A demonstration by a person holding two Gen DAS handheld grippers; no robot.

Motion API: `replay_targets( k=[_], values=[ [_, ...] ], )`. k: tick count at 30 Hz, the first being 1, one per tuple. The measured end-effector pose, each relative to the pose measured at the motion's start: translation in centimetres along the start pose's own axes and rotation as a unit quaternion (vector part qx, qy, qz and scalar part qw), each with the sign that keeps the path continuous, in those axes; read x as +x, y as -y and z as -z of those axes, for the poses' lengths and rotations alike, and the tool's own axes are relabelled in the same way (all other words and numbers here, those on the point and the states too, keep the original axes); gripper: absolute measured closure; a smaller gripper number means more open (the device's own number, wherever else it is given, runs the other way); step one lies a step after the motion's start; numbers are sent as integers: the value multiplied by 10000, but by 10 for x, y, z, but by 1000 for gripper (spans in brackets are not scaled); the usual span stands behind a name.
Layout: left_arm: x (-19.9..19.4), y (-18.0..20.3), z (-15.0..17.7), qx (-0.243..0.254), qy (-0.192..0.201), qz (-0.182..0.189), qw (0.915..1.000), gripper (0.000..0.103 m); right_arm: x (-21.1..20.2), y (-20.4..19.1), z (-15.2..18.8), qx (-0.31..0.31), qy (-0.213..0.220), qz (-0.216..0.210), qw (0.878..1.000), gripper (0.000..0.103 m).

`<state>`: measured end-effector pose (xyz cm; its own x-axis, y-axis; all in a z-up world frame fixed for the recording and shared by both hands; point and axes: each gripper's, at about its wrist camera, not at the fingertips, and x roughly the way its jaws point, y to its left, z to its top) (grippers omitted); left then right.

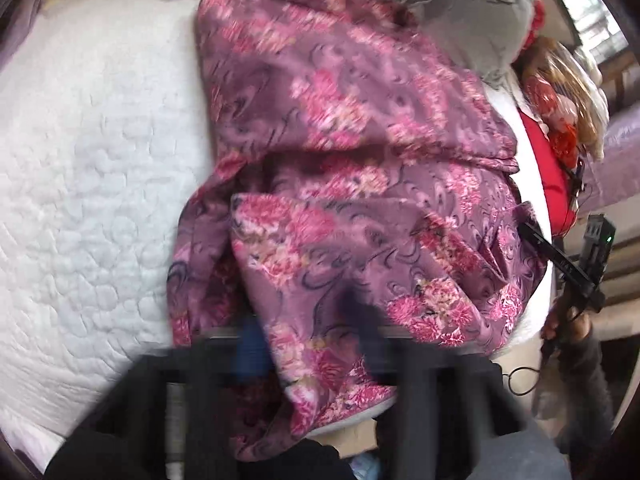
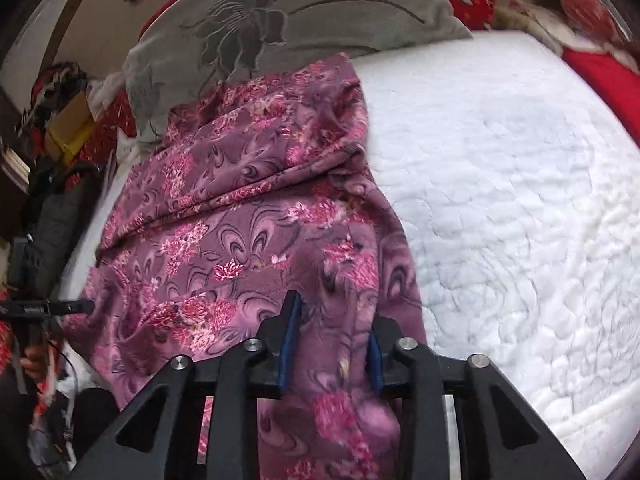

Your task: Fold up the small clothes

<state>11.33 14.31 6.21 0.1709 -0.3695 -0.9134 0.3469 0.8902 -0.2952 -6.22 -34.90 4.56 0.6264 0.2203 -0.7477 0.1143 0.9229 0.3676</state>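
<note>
While the purple floral garment [image 2: 248, 232] lies rumpled across the near part of the white quilted bedcover [image 2: 500, 200], with its far end up against a grey flower-embossed pillow [image 2: 280, 20], both grippers have hold of its near edge. Starting at the left, the left gripper [image 1: 320, 344] shows only as a dark blur low in its own view, yet cloth hangs down between its fingers and it looks clenched on that fold. Further right, the right gripper [image 2: 332, 340] has its blue-padded fingers pinched onto a bunched ridge of the same fabric. I judge this to be the start of a fold, the hem gathered at two points but not yet carried over. What comes next, most likely, is lifting both holds together and drawing the edge away toward the pillow, keeping the cloth taut between them so the layers land flat rather than wrinkled.
</note>
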Motion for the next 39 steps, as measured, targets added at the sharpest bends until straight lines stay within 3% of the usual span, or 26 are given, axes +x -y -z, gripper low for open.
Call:
replay_targets(
  k=[6, 10, 14, 19, 30, 34, 37, 39],
  values=[
    [-50, 1, 10, -82, 716, 173, 9972, 101, -50, -16, -5, -249, 739, -351, 9963, 100],
    [-82, -6, 3, -297, 1190, 264, 9921, 101, -76, -17, -29, -97, 1251, -550, 9906, 100],
    [-100, -23, -20, -719, 1537, 415, 9846, 101, -72, -14, -62, 132, 1485, -615, 9869, 100],
    [-95, -42, -62, -1100, 1745, 424, 9776, 101, -45, -8, -104, 438, 1606, -658, 9838, 100],
    [-26, -84, -168, -1549, 1583, 312, 9747, 101, 45, 1, -193, 724, 1563, -471, 9839, 100],
    [13, -99, -183, -1732, 1273, -35, 9766, 101, 86, 16, -203, 1031, 1341, -171, 9854, 100],
    [32, -114, -183, -2004, 1059, -64, 9739, 97, 123, 32, -199, 1342, 661, 229, 9885, 97],
    [21, -116, -177, -2095, 1169, -16, 9708, 95, 117, 31, -195, 1346, 770, 249, 9876, 96]
  ],
)
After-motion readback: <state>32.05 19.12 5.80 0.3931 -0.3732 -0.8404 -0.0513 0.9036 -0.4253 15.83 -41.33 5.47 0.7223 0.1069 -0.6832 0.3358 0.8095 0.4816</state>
